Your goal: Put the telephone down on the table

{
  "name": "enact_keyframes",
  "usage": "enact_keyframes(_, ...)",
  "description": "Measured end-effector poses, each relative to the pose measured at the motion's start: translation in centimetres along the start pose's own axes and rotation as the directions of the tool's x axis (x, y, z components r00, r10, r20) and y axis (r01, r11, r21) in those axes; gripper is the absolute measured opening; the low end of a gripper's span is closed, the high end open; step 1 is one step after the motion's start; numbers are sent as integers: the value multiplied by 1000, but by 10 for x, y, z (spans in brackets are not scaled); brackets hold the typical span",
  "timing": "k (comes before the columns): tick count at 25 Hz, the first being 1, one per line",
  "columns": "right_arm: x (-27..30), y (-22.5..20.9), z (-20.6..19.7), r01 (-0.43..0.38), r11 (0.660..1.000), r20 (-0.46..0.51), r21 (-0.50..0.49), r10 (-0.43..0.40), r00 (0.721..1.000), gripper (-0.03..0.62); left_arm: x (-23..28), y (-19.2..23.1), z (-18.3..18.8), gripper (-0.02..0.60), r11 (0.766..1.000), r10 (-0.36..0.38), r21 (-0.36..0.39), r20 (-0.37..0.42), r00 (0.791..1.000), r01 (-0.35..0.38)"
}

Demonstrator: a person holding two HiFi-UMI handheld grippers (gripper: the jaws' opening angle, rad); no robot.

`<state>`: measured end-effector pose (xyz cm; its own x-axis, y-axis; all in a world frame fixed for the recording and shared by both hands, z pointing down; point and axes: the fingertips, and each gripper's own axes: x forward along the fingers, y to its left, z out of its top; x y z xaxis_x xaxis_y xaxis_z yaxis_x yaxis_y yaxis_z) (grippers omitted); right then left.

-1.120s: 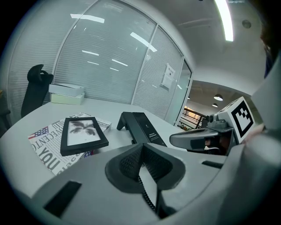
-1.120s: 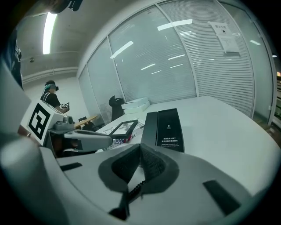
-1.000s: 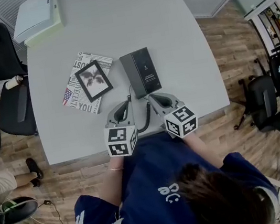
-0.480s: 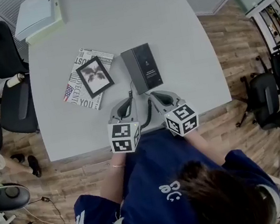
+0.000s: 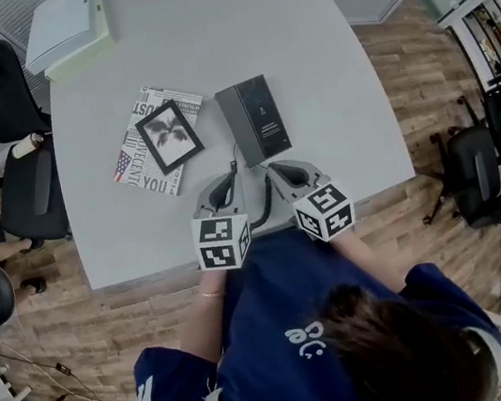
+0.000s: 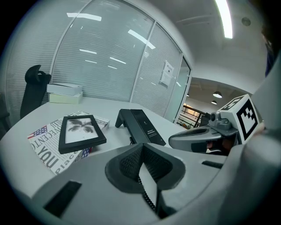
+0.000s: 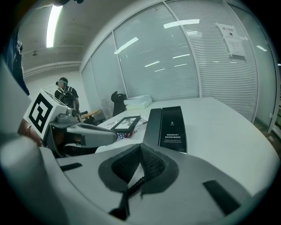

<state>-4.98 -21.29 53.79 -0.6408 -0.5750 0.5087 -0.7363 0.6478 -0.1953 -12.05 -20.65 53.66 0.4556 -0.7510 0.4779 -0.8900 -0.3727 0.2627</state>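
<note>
Nothing shifting since a second ago; left gripper [image 5: 226, 182] and right gripper [image 5: 276, 171] sitting pressed together, seemingly empty; telephone [image 5: 254, 120] lying flat on the table [image 5: 297, 25]; task looking done.

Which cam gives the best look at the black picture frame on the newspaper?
Left gripper view: the picture frame is large, whole and unblocked, with its plant print clear. The head view shows the frame whole from above, but small. The right gripper view shows the frame small and at a flat angle.
</note>
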Motion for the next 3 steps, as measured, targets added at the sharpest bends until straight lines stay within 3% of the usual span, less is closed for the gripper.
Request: enact_keyframes(3,2,2,-2,-4,1000,-12,-6,4,1000,8,1,4,-1,5,1000,7,-12,-7,1000,-7)
